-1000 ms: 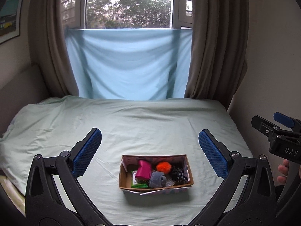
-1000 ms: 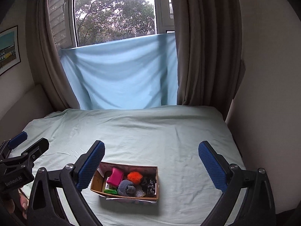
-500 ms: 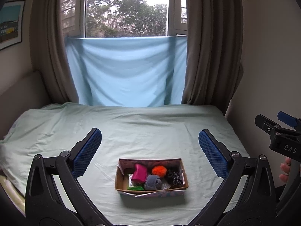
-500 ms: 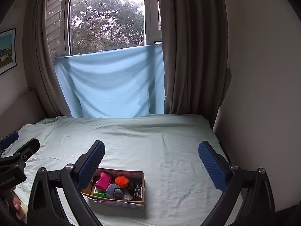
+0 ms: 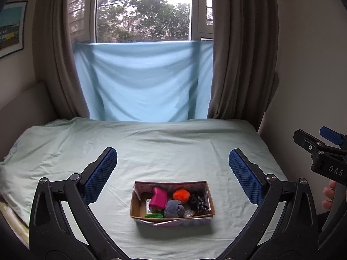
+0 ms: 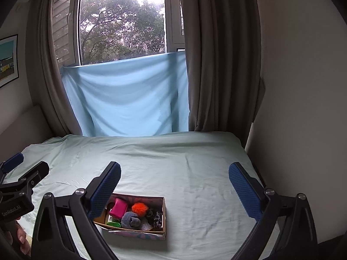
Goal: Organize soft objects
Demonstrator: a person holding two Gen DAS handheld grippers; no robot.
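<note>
Nearest the lenses, both tools are hovering above the bed with nothing between their blue pads: the left gripper (image 5: 173,176) is holding its fingers wide apart, and the right gripper (image 6: 174,183) is doing the same. Just beyond them, a cardboard box (image 5: 203,213) is sitting on the pale green bedsheet (image 5: 173,147), roughly centred under the left tool and lying below the left finger of the right one. Inside it, the soft things are lying packed together: a pink pouch (image 5: 158,199), an orange pom-pom (image 5: 181,194), a grey rolled sock (image 5: 174,208), a dark scrunchie (image 5: 197,202) and a green item (image 5: 154,215) at the near edge. Nothing loose is showing on the sheet around the box, so the gathering is looking finished, or else not yet begun if the items are meant to come out; the frames are not settling which. Farther back, a light blue cloth (image 5: 143,80) is hanging across the lower window (image 5: 143,10) between brown curtains (image 5: 234,47).
</note>
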